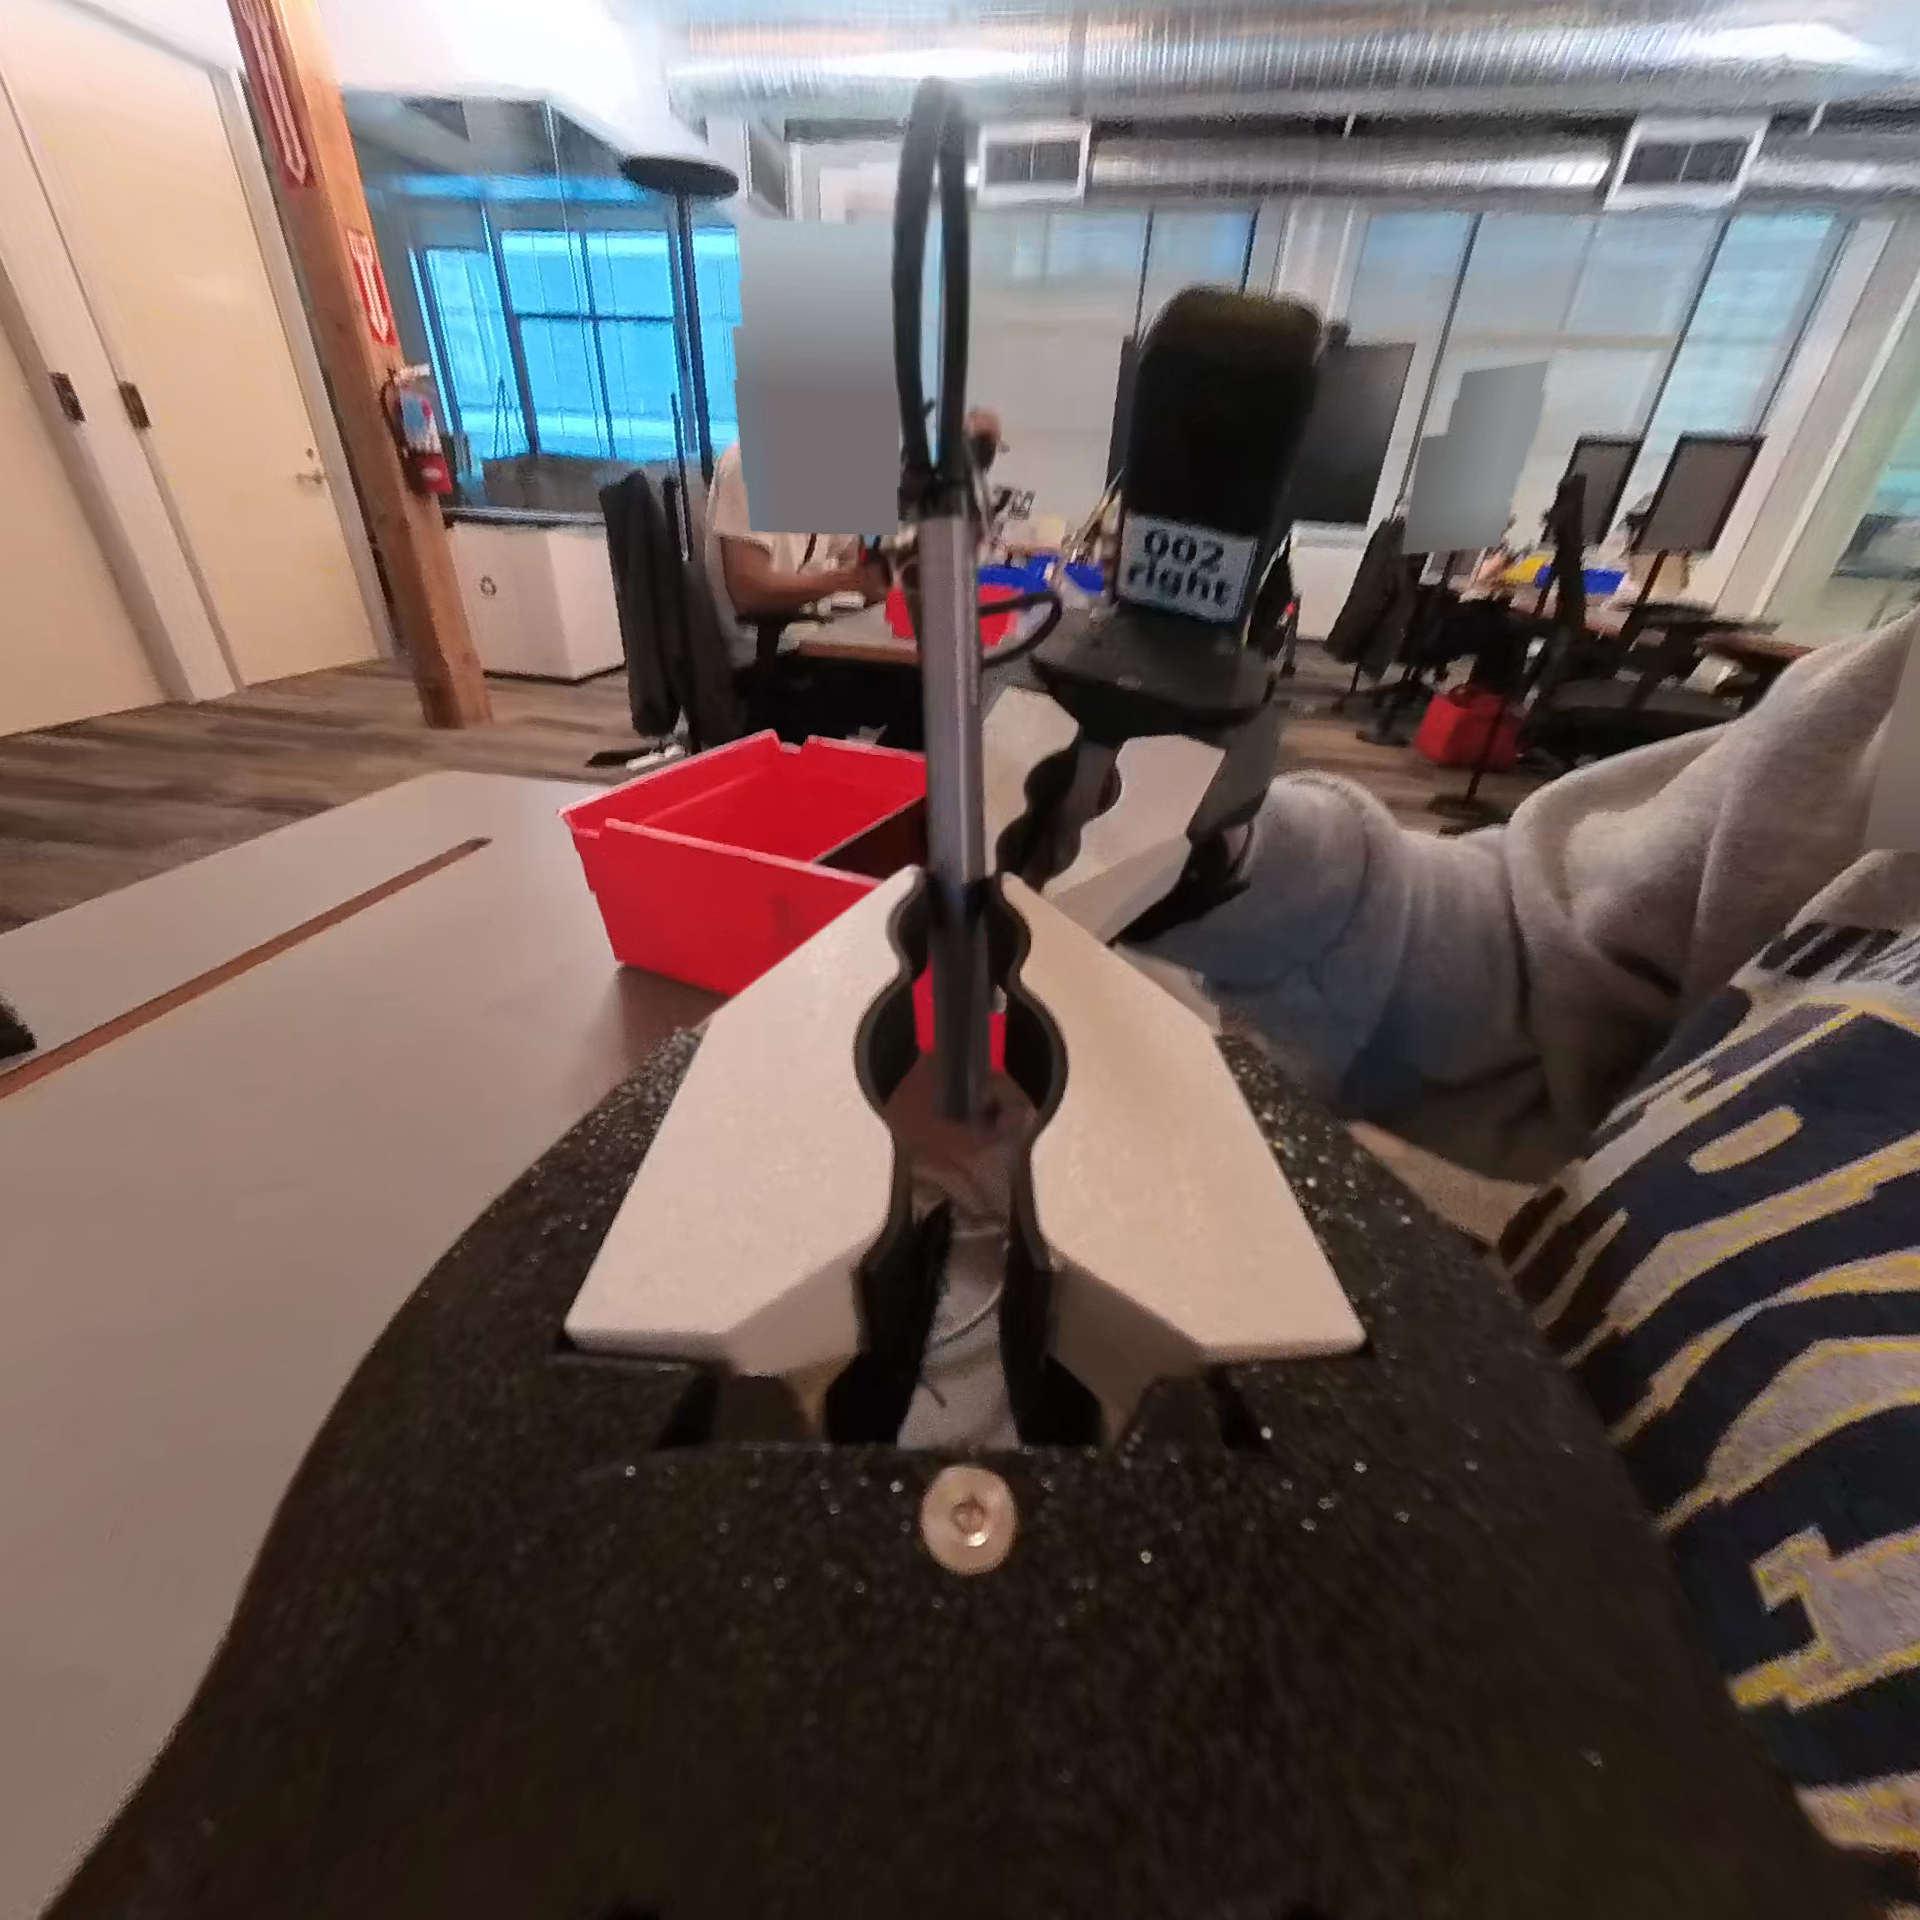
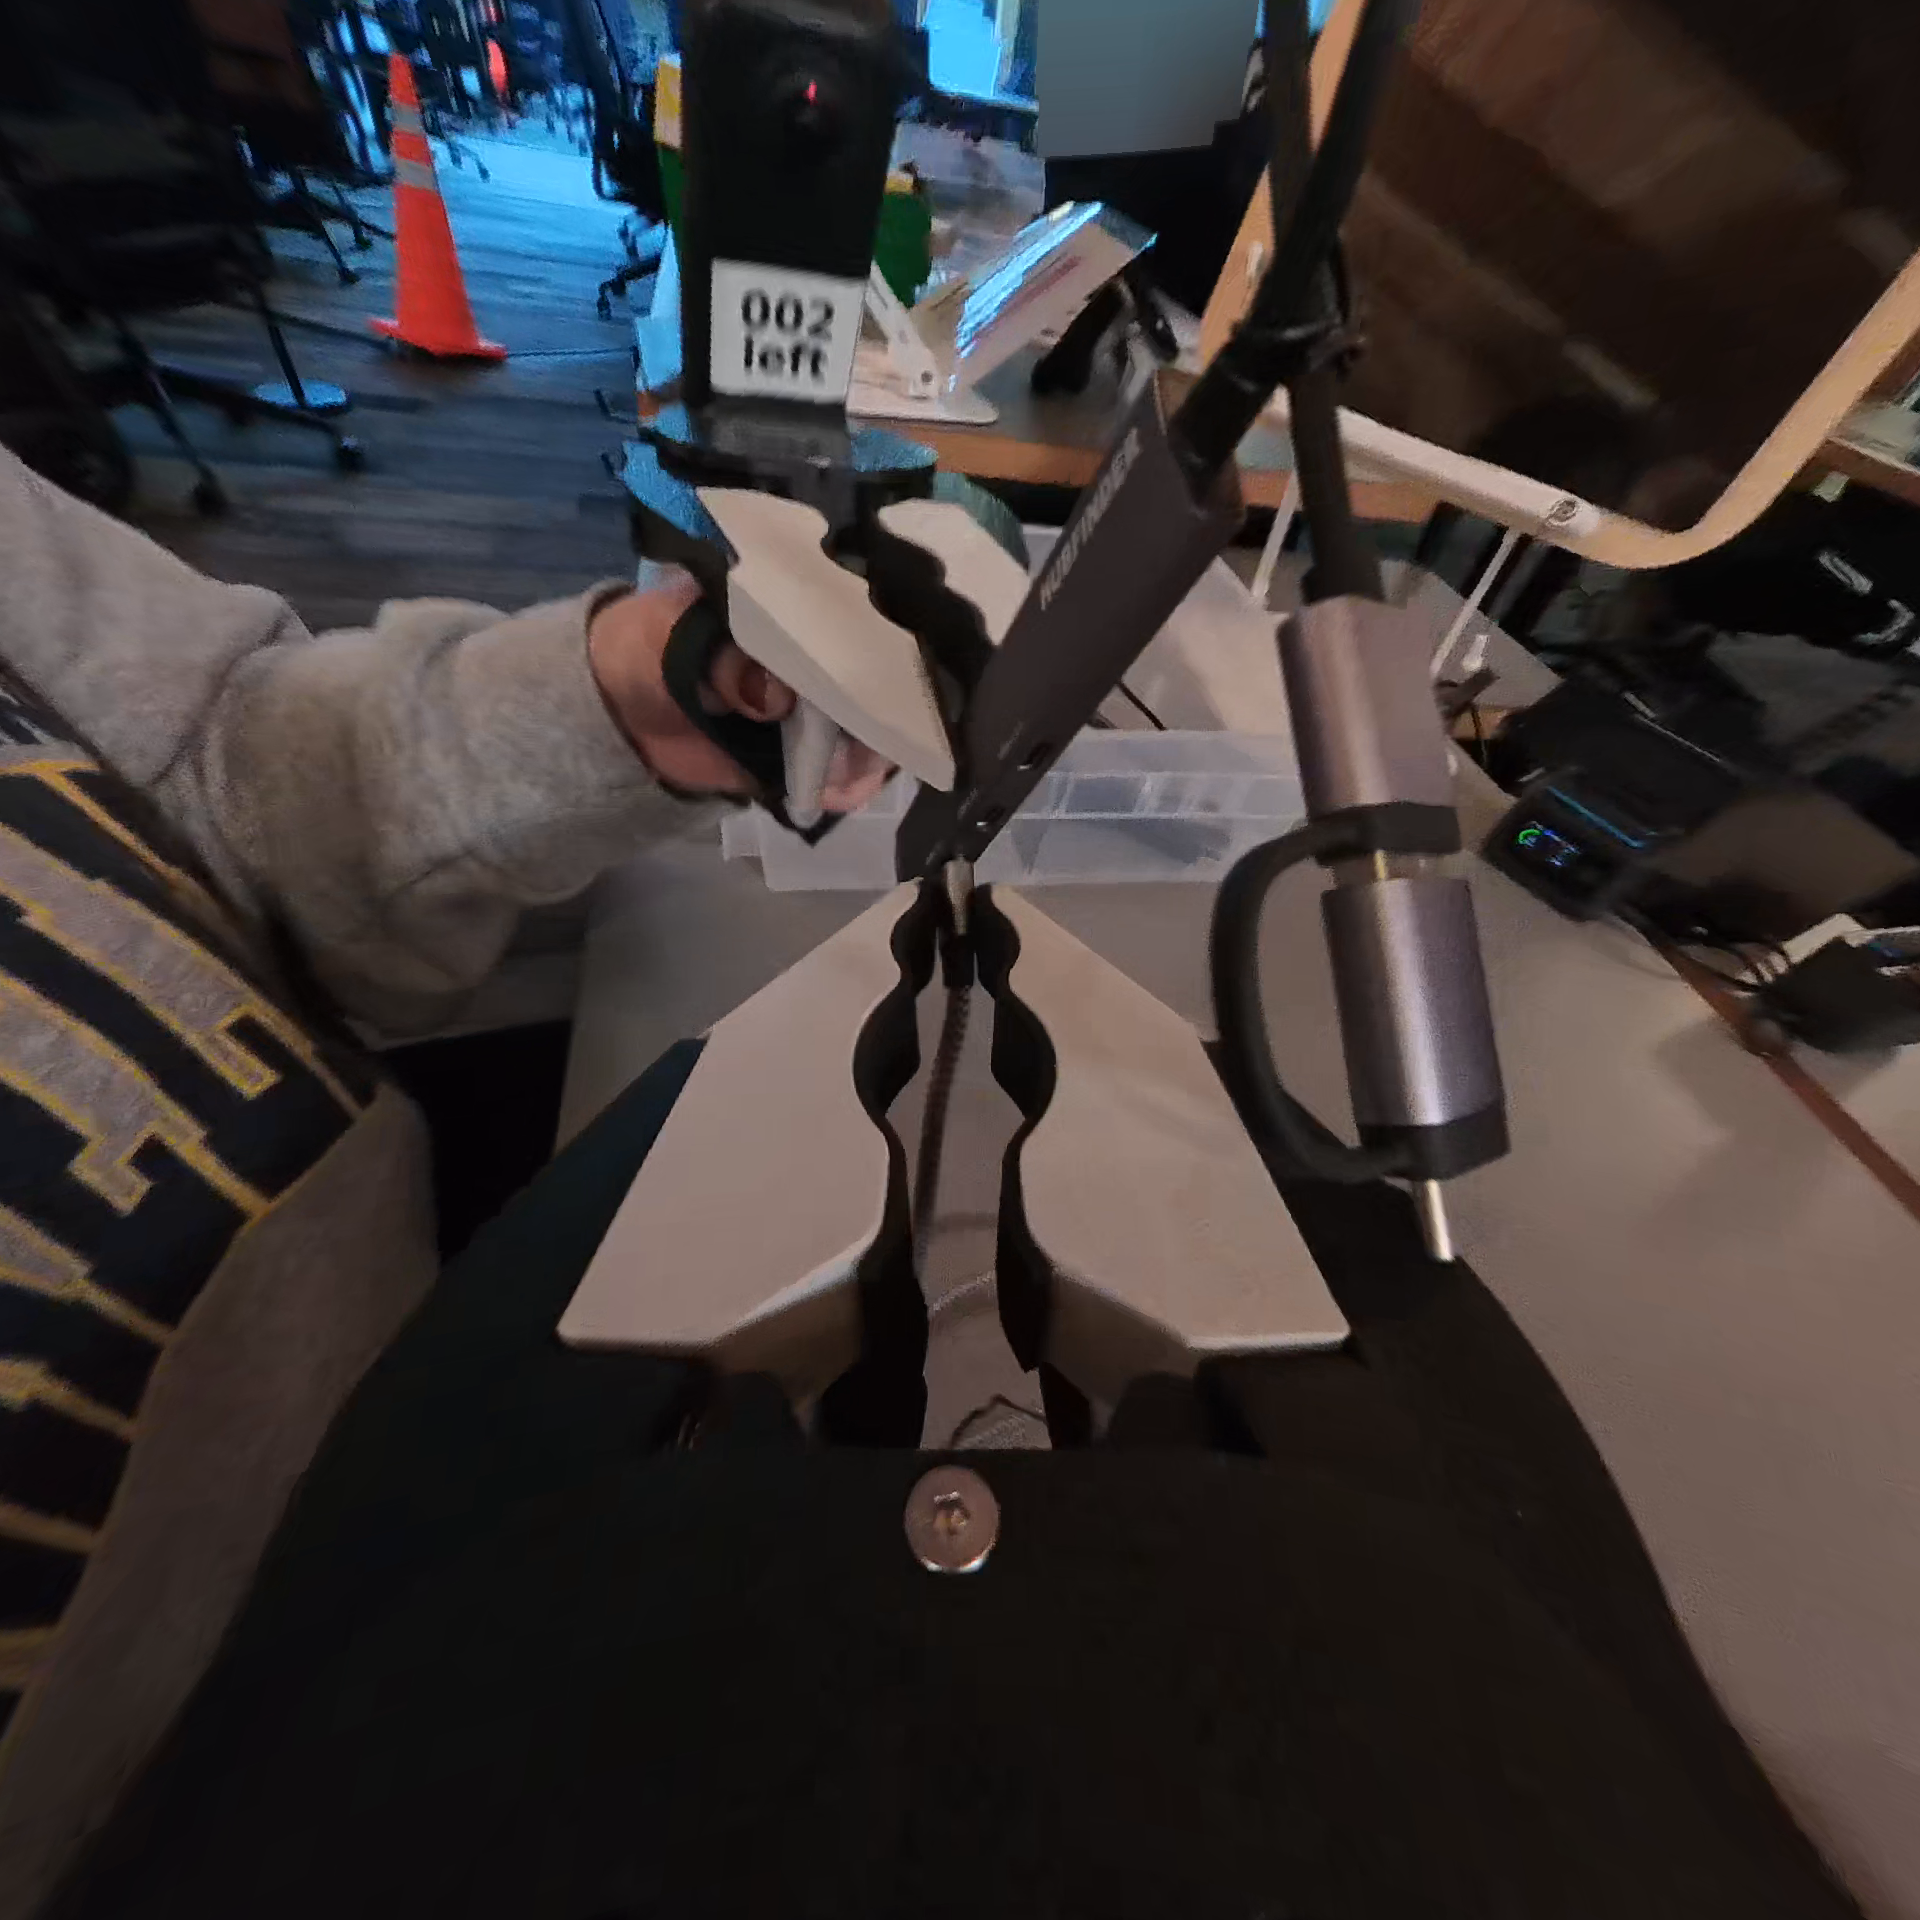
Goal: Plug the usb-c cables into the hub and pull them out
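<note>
My left gripper (image 1: 961, 896) is shut on the slim grey hub (image 1: 953, 748) and holds it upright above the table; the hub's own black cable (image 1: 928, 312) loops above it. The hub also shows in the right wrist view (image 2: 1081, 644), slanting down from the left gripper (image 2: 935, 727). My right gripper (image 2: 958, 904) is shut on a USB-C cable plug (image 2: 958, 899); its braided cable (image 2: 940, 1081) runs back between my fingers. The plug's metal tip meets the hub's lower end. The right gripper also shows in the left wrist view (image 1: 1101, 821), close behind the hub.
A red bin (image 1: 748, 862) stands on the grey table (image 1: 260, 1039) behind the hub. A grey adapter with a black loop (image 2: 1392, 935) hangs at the right. A clear plastic organiser (image 2: 1122, 810) lies beyond my fingers. A person's grey sleeve (image 2: 312, 748) is at the left. Left and right tips are no more than a few centimetres apart.
</note>
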`<state>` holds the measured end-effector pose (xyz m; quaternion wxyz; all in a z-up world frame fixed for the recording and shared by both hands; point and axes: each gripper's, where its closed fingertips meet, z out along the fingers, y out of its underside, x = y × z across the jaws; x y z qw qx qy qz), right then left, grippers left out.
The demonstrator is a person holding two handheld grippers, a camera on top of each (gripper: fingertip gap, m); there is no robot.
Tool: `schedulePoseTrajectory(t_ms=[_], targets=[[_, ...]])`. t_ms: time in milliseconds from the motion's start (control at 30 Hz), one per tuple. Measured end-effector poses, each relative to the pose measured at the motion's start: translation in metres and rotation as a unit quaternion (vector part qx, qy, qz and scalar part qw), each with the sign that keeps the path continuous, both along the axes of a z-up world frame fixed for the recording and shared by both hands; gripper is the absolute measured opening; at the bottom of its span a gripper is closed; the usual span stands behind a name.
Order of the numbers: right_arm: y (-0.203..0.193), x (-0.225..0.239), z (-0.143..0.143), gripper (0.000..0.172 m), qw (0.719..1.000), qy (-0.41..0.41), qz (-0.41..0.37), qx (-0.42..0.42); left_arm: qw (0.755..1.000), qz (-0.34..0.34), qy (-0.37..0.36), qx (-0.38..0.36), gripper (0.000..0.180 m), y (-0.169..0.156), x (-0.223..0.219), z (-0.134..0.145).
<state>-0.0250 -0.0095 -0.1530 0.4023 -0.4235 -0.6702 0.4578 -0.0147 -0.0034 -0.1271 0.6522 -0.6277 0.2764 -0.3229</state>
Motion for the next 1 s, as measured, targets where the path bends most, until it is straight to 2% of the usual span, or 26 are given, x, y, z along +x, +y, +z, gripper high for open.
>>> schedulePoseTrajectory(t_ms=[133,167,433,500,567,667,800,900,1000], targets=[[-0.001,0.005,-0.008,0.003,0.999,-0.023,0.008,0.036,0.996,-0.037,0.074,-0.042,0.017,-0.006,0.009,-0.021],[-0.002,0.006,-0.009,0.002,0.999,-0.028,0.012,0.043,0.995,-0.035,0.083,-0.043,0.010,-0.004,0.009,-0.023],[-0.021,0.026,0.007,0.003,0.994,-0.023,0.053,0.097,0.990,-0.051,0.131,0.014,0.007,-0.027,0.023,-0.011],[0.014,0.045,0.008,0.003,0.990,-0.038,-0.014,0.137,0.990,0.049,0.129,0.025,0.007,-0.021,-0.023,-0.001],[0.027,0.070,0.035,0.003,0.998,0.009,-0.026,0.050,0.993,0.092,0.075,0.015,0.007,-0.034,-0.068,0.015],[0.044,0.082,0.074,0.003,0.993,0.077,-0.076,0.048,0.990,0.114,0.084,0.004,0.007,-0.033,-0.073,0.014],[0.056,0.098,0.161,0.003,0.971,0.165,-0.129,0.112,0.990,0.099,0.101,-0.013,0.007,-0.027,-0.055,0.004],[0.068,0.119,0.221,0.003,0.954,0.188,-0.162,0.168,0.991,0.090,0.092,-0.021,0.007,-0.026,-0.051,0.001],[0.083,0.136,0.253,0.003,0.950,0.179,-0.179,0.182,0.992,0.083,0.089,-0.025,0.007,-0.025,-0.045,-0.001]])
